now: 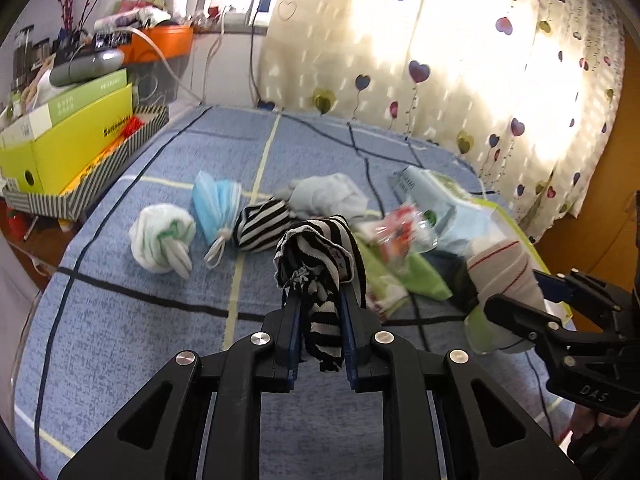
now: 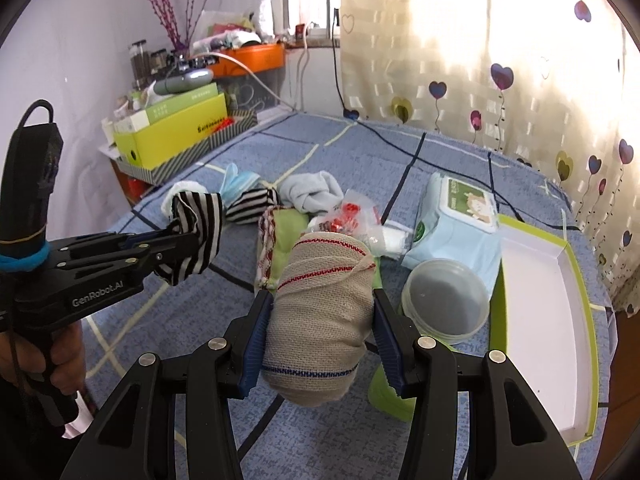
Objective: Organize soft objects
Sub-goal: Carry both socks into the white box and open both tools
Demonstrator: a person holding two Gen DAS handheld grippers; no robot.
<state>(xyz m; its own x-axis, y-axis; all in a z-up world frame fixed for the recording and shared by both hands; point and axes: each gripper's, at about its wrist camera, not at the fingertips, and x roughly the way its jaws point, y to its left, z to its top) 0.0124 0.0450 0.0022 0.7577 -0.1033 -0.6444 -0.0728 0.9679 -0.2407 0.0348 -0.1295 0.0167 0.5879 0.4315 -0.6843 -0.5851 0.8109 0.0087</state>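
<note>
In right view only, round lidded tub, green-edged box

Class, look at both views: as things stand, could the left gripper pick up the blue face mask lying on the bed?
Probably not yet. The path to the blue face mask looks free, with only bare blue bedspread before it, but the left gripper is shut on a striped sock; it would have to put that down first.
</note>
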